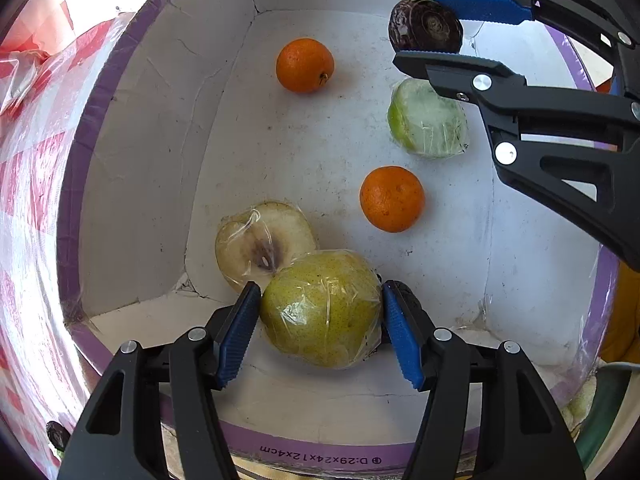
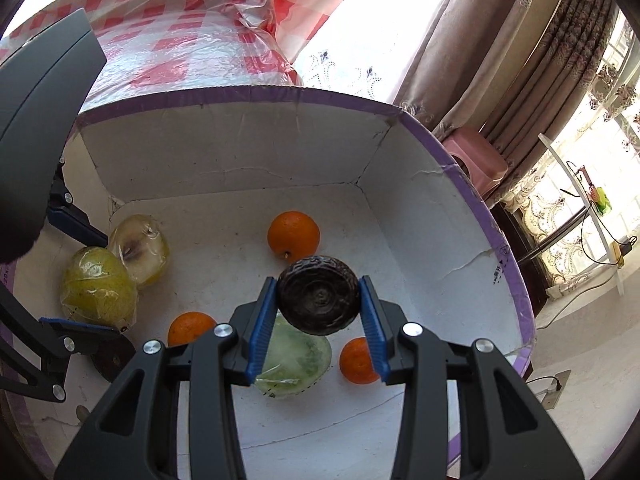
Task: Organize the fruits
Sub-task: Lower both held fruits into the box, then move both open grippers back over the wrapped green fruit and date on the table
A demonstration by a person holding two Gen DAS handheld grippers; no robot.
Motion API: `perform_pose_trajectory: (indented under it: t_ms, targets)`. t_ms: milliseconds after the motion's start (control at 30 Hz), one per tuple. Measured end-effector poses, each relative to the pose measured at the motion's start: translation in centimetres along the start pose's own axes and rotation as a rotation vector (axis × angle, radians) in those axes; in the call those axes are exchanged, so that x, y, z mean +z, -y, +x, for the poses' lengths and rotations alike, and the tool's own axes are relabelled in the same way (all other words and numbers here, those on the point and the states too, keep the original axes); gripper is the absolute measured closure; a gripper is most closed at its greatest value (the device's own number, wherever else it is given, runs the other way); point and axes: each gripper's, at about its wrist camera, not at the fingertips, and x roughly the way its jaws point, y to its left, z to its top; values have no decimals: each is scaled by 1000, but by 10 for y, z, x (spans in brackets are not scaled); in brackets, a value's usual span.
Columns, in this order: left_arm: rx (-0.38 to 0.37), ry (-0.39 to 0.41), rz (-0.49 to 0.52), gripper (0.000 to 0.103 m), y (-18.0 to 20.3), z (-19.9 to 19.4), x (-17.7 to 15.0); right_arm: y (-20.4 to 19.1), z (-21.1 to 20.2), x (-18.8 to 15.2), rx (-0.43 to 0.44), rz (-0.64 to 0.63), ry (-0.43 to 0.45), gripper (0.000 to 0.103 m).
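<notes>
A white box with a purple rim (image 1: 120, 184) holds fruit. My left gripper (image 1: 320, 328) is shut on a plastic-wrapped green pear (image 1: 320, 308) at the box's near side, beside a wrapped cut pear half (image 1: 260, 244). My right gripper (image 2: 318, 320) is shut on a dark brown round fruit (image 2: 319, 294), held above the box floor; it also shows in the left wrist view (image 1: 424, 26). Under it lie a wrapped green fruit half (image 2: 296, 360) and oranges (image 2: 293, 236), (image 2: 188, 328), (image 2: 357, 362). The box (image 2: 460, 208) fills the right wrist view.
A red-checked plastic-covered surface (image 2: 180, 52) lies behind the box. Curtains (image 2: 500, 40), a pink stool (image 2: 476, 160) and a white rack (image 2: 592, 216) stand at the right. A small dark fruit (image 1: 56, 434) lies outside the box's near left.
</notes>
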Motion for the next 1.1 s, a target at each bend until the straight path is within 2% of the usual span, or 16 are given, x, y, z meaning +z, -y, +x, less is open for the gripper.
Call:
perform_pose_trajectory:
  t_ms: [100, 267, 333, 400, 467, 633, 733, 867, 1100]
  targets:
    - [4, -2, 12, 43, 1, 0, -1, 0, 0, 0, -4, -8, -1, 59]
    - [14, 0, 24, 42, 8, -2, -5, -2, -1, 1, -15, -13, 7, 48]
    - [12, 3, 26, 41, 14, 0, -3, -2, 0, 1, -15, -15, 6, 47]
    - [-9, 14, 22, 33, 15, -6, -4, -1, -1, 1, -13, -11, 10, 41]
    - [-16, 29, 22, 30, 19, -11, -6, -1, -2, 1, -16, -11, 13, 38]
    - [-13, 55, 9, 30, 16, -22, -12, -3, -3, 2, -17, -9, 17, 32]
    - [-23, 81, -15, 30, 8, -31, -19, -2, -5, 3, -12, 1, 25, 25]
    - [-25, 121, -42, 30, -7, -44, -30, -3, -7, 4, -14, 4, 29, 23]
    - [-47, 245, -117, 30, -40, -86, -56, -8, -18, 10, 0, 2, 54, 23]
